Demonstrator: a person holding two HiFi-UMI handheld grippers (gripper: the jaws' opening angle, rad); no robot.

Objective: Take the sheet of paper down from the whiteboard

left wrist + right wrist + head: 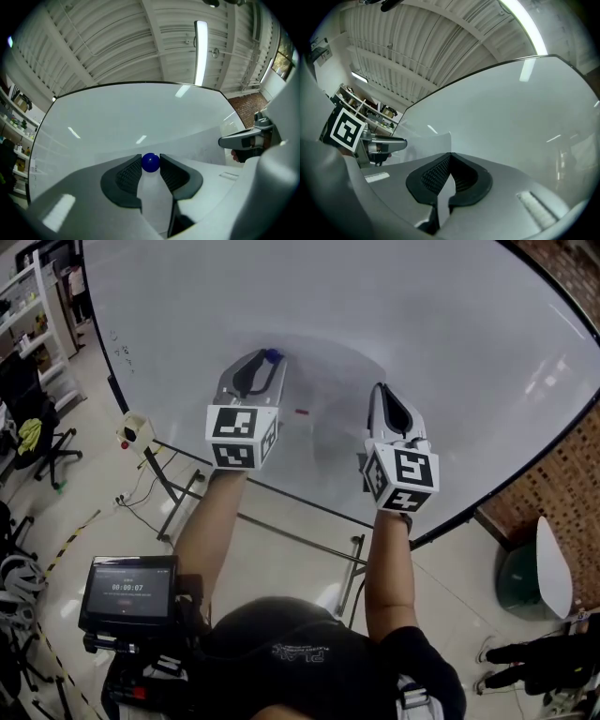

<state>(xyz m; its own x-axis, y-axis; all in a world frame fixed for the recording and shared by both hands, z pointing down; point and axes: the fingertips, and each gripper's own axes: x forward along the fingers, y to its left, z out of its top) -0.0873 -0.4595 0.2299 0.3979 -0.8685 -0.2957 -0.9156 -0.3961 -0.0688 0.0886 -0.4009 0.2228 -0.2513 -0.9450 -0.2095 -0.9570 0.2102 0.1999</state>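
We read one figure: the small screen at near left shows 00:00:07. The left cube and right cube carry black-and-white square markers. We cannot read the shirt print or the faint marks at the whiteboard's far left.

We held the left forearm and the right forearm extended forward, roughly parallel. Both grippers pointed slightly upward. The left gripper had its jaws clamped on a blue ball. The right gripper had its jaws fully together, pinching the edge of a sheet of paper.
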